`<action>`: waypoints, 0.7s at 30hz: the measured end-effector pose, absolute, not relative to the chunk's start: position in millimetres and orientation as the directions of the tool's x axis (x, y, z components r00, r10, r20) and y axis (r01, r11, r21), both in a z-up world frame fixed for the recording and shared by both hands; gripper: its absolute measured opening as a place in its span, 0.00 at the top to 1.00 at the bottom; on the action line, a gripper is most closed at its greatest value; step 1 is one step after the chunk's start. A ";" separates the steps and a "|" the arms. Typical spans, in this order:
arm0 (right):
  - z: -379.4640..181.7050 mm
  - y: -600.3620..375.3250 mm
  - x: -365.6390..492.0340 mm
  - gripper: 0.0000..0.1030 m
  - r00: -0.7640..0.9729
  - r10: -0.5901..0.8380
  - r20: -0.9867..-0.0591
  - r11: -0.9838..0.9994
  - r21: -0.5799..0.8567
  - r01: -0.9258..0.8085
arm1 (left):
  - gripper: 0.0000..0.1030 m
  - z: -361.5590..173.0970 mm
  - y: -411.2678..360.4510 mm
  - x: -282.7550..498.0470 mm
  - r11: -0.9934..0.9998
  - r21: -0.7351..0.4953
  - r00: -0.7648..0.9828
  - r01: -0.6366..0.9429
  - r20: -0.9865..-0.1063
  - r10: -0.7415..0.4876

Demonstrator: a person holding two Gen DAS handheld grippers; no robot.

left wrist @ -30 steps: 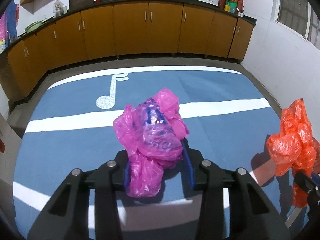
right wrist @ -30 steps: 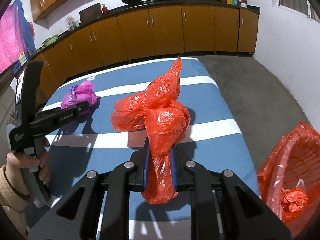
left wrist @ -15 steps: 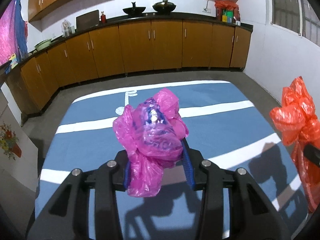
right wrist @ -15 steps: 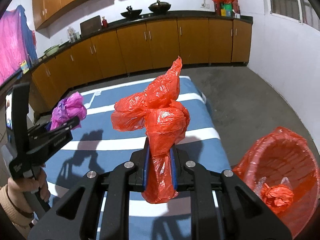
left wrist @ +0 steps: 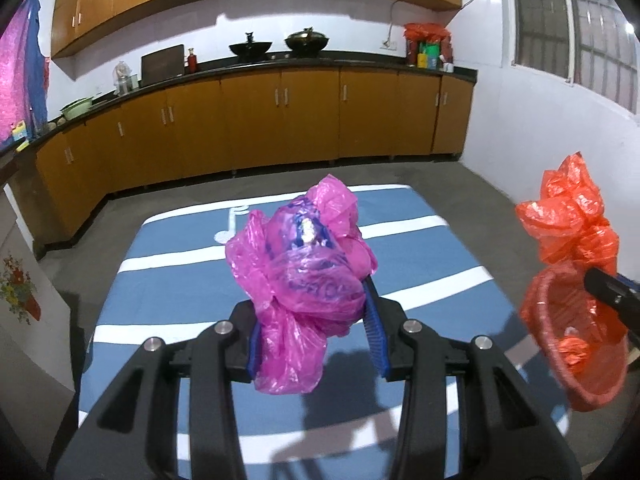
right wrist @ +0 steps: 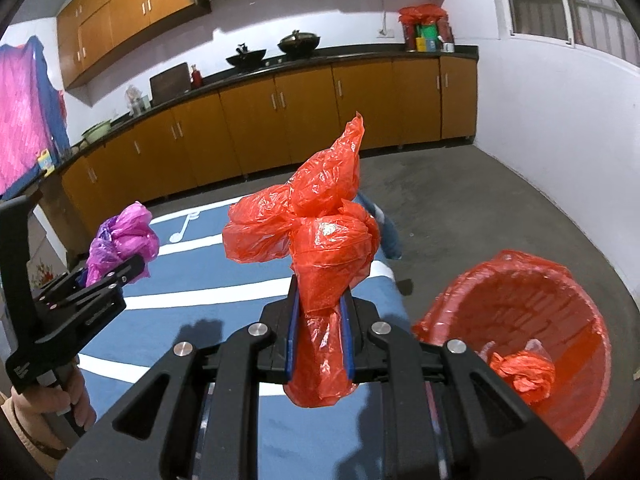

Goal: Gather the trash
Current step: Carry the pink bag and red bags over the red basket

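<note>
My left gripper (left wrist: 316,320) is shut on a crumpled pink plastic bag (left wrist: 304,264) and holds it high above the blue striped table (left wrist: 168,276). My right gripper (right wrist: 320,320) is shut on a crumpled red plastic bag (right wrist: 320,236), lifted near the table's right edge. A bin lined with a red bag (right wrist: 560,320) stands on the floor to the right; a red wad (right wrist: 524,372) lies inside it. The bin (left wrist: 568,368) and the red bag (left wrist: 572,216) also show at the right of the left wrist view. The left gripper with the pink bag (right wrist: 124,244) shows at the left of the right wrist view.
Orange kitchen cabinets (left wrist: 280,120) with a dark counter line the far and left walls. Grey floor (right wrist: 460,200) lies between the table and the cabinets. A white wall with a window (right wrist: 560,80) is on the right. A white box with a flower print (left wrist: 24,300) stands left of the table.
Both grippers have risen well above the table with their bags held. The right gripper has moved toward the red-lined bin, which now shows more fully.
</note>
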State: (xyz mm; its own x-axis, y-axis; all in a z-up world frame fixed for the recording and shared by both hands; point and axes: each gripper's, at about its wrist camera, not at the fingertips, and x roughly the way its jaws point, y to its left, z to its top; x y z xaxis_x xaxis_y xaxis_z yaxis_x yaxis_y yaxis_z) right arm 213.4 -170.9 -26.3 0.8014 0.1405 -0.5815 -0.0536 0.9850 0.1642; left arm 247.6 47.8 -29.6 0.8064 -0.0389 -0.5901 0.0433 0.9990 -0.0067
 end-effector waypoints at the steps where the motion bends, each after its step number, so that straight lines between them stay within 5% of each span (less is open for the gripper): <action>1: -24.8 -178.0 208.4 0.83 0.805 0.135 -0.578 0.985 0.167 -0.046 | 0.60 -26.0 43.6 242.9 0.998 -0.016 0.809 0.055 -0.586 -0.054; 21: -22.5 -286.7 149.5 0.83 0.829 -0.030 -0.559 0.965 0.200 0.170 | 0.60 -3.9 -76.1 201.2 0.938 -0.104 0.762 0.330 -0.558 -0.330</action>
State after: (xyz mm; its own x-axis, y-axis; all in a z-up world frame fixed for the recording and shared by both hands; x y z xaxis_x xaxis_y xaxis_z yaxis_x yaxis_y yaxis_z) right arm 149.5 -286.7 -22.5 0.8287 -0.0300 -0.5588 0.1697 0.9650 0.1998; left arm 201.2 -76.1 -3.9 0.7615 -0.3298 -0.5580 0.3303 0.9381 -0.1037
